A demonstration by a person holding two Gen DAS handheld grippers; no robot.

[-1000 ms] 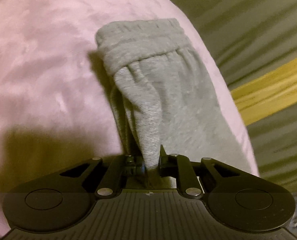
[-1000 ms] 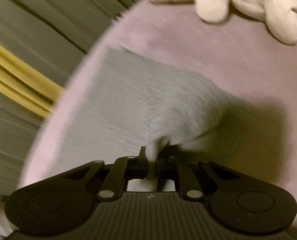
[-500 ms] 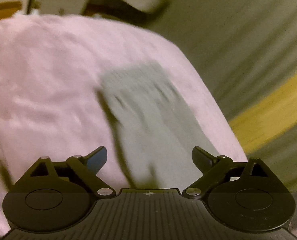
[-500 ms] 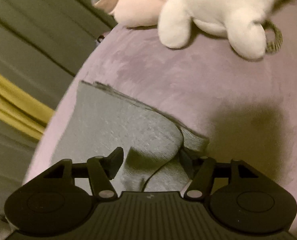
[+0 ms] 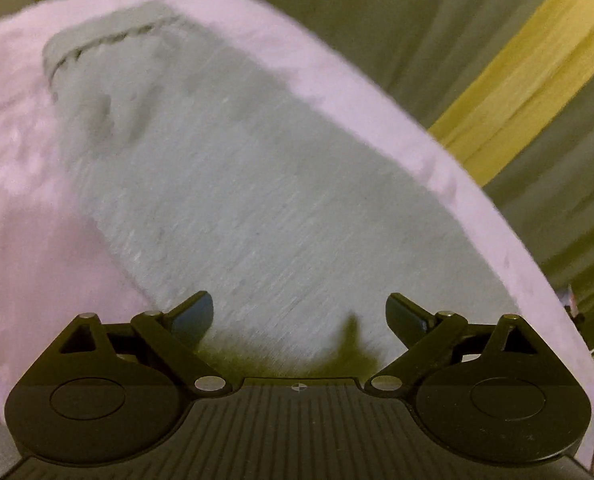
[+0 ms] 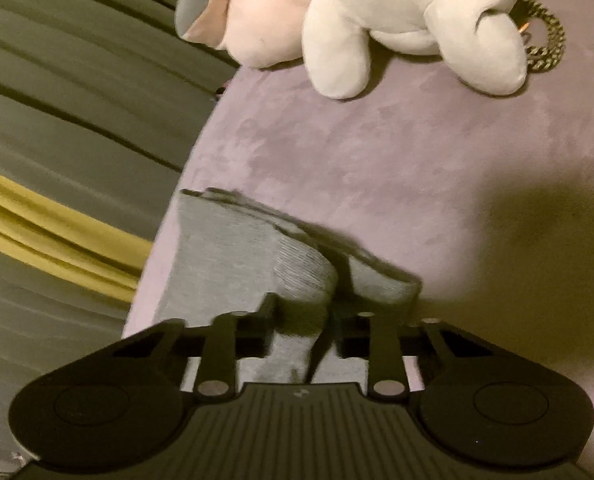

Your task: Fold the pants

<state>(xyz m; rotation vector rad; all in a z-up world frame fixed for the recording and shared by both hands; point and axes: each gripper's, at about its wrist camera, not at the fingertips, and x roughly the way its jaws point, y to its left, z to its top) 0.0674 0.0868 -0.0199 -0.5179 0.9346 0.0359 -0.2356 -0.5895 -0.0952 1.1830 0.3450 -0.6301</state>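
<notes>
Right gripper pinching the pants, left one wide open

So the left gripper (image 5: 299, 318) is spread wide, nothing between its fingers, hovering over the grey pants (image 5: 233, 184) lying flat on the pink blanket (image 5: 25, 240). Right gripper (image 6: 302, 316) is closing, a fold of pants bunched between its fingers. No readable writing anywhere. Only the right view shows the plush toy (image 6: 397, 16).

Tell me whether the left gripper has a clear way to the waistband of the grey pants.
Probably yes. The left gripper is open and empty over the pants; only flat fabric lies between it and the waistband.
</notes>
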